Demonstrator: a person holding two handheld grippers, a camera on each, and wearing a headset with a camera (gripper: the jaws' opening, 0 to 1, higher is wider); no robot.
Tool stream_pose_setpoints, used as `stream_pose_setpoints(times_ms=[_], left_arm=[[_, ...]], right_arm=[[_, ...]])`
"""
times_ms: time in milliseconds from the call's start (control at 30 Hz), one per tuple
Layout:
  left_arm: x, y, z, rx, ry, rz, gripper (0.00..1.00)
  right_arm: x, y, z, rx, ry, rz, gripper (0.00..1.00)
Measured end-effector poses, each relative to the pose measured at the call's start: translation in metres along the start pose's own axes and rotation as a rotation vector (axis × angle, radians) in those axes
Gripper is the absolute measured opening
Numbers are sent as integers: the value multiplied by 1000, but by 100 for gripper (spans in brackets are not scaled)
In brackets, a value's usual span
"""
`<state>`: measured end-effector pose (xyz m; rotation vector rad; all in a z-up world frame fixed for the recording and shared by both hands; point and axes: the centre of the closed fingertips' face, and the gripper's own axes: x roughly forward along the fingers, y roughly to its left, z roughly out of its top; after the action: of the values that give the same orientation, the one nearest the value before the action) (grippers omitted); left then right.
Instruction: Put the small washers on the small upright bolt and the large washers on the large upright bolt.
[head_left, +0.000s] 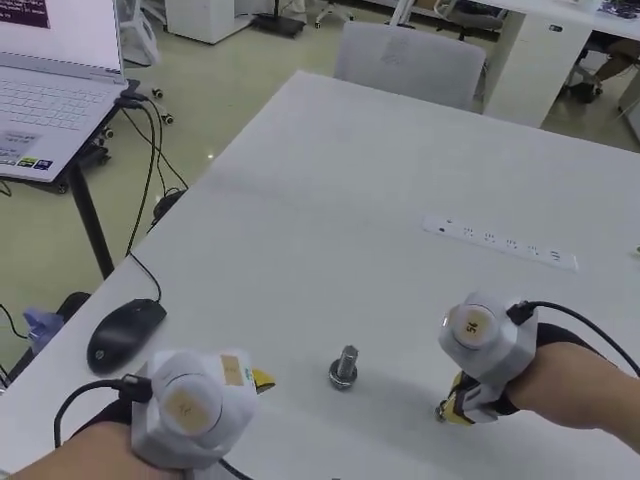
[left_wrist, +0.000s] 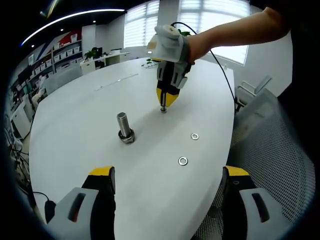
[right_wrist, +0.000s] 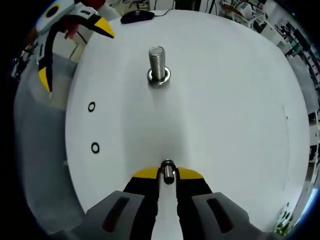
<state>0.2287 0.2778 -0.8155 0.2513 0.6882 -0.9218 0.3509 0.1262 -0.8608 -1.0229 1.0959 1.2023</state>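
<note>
The large upright bolt (head_left: 344, 366) stands at the table's near middle with washers at its base; it also rises as the large bolt (left_wrist: 125, 128) ahead of my left gripper (left_wrist: 168, 176), whose jaws are spread wide with nothing between them. Two small washers (left_wrist: 194, 136) (left_wrist: 183, 161) lie flat on the table to the right of that bolt. My right gripper (right_wrist: 167, 175) points straight down, shut around the small upright bolt (right_wrist: 167, 169); whether a washer sits in the tips I cannot tell. From the head view the right gripper (head_left: 450, 410) is right of the large bolt.
A black mouse (head_left: 124, 332) lies at the table's left edge, and a laptop (head_left: 50, 80) stands on a side stand beyond it. A white power strip (head_left: 500, 243) runs across the far right. A grey chair (head_left: 410, 62) is at the far end.
</note>
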Motion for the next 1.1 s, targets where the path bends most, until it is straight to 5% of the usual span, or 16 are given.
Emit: stream_pose_setpoints(times_ms=[1100], left_arm=[[0, -1, 1, -7, -3, -8, 85]], right_arm=[[9, 1, -3, -11, 21, 4, 14]])
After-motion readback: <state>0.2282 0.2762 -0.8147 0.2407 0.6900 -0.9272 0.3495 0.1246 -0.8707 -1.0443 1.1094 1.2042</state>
